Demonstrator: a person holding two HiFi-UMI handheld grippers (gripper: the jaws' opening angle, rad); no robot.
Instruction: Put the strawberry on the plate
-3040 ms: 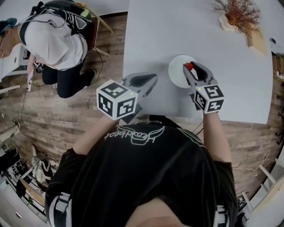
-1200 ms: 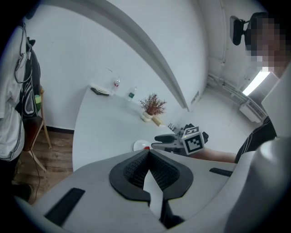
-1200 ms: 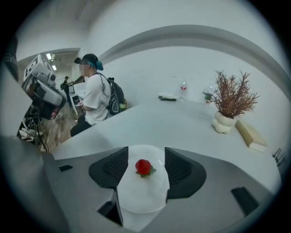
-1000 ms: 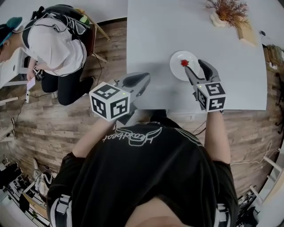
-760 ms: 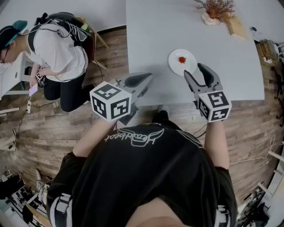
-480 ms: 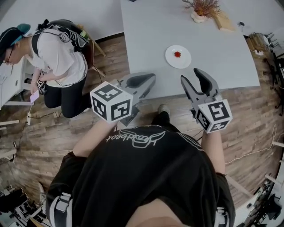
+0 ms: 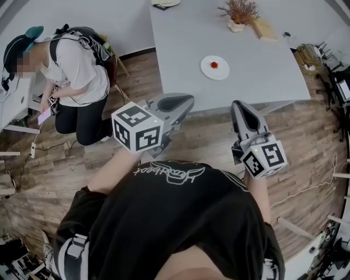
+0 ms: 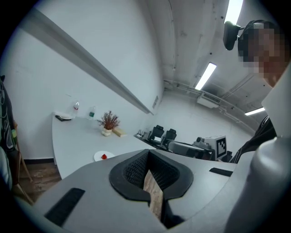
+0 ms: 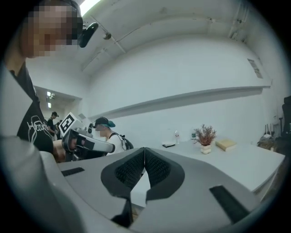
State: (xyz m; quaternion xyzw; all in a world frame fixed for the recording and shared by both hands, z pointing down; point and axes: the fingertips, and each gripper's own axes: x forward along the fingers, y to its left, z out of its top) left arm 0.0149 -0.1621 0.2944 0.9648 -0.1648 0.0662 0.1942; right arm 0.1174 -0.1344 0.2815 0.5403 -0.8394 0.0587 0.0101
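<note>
A small red strawberry (image 7: 214,65) lies on the round white plate (image 7: 221,73) on the grey table (image 7: 246,60). In the left gripper view the plate (image 8: 98,157) shows small and far, with the strawberry (image 8: 104,156) on it. Both grippers hang over the wooden floor, back from the table's near edge. My left gripper (image 7: 183,102) is shut and empty, its jaws (image 8: 148,154) together. My right gripper (image 7: 239,106) is shut too, with nothing between its pads (image 9: 144,152).
A seated person in a white shirt (image 7: 74,63) is at the left beside the table. At the table's far end stand a vase of dried twigs (image 7: 239,13) and a wooden block (image 7: 264,30). Office chairs (image 7: 328,65) line the right side.
The right gripper left the strawberry on the plate, drew back off the table and closed its jaws. The view has backed away from the table; the left gripper stayed shut.
</note>
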